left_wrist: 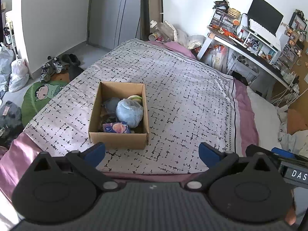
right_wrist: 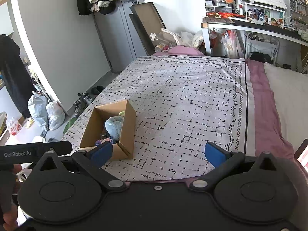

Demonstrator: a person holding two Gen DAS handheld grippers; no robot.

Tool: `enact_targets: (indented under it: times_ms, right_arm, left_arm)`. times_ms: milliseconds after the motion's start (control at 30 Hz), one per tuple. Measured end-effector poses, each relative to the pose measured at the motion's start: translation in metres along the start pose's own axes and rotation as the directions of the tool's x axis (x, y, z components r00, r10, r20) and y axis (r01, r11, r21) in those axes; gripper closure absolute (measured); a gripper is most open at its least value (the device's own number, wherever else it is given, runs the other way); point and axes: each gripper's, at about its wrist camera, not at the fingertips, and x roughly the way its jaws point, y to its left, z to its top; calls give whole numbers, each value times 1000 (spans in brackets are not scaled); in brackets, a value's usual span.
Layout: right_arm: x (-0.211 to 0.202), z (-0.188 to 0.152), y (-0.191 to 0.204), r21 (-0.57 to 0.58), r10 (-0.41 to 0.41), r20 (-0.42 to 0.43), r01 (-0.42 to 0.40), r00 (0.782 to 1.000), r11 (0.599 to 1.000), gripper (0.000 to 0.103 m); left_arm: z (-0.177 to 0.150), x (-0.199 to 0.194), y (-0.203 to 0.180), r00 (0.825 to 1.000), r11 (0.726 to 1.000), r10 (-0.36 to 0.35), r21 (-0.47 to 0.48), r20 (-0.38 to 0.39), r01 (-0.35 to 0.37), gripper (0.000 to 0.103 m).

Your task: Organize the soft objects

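Observation:
A brown cardboard box (left_wrist: 117, 140) stands on the patterned bedspread (left_wrist: 182, 100). Inside lie a pale blue plush toy (left_wrist: 129, 112), a purple and pink tissue pack (left_wrist: 117, 127), a dark grey soft item (left_wrist: 111, 104) and a green and cream toy (left_wrist: 135, 97). My left gripper (left_wrist: 152, 153) hangs open just in front of the box, nothing between its blue fingers. In the right wrist view the box (right_wrist: 127, 127) sits at the lower left with the blue plush (right_wrist: 114, 126) showing. My right gripper (right_wrist: 158, 153) is open and empty, its left finger (right_wrist: 102, 152) overlapping the box's near corner.
A cluttered desk (left_wrist: 256, 55) with monitor and keyboard stands to the right of the bed. White pillow (right_wrist: 288, 96) lies at the bed's right. Plastic bags (right_wrist: 46, 113), shoes (left_wrist: 52, 67) and a cartoon rug (left_wrist: 42, 96) are on the floor at left.

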Motion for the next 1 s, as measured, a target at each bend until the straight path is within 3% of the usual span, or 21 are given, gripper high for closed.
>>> enact_targets:
  times_ms: [1000]
  right_arm:
    - [-1, 2, -3, -9, -28, 3, 28, 1000, 1000, 0]
  left_arm:
    - [3, -3, -10, 1000, 998, -2, 58, 17, 1, 1]
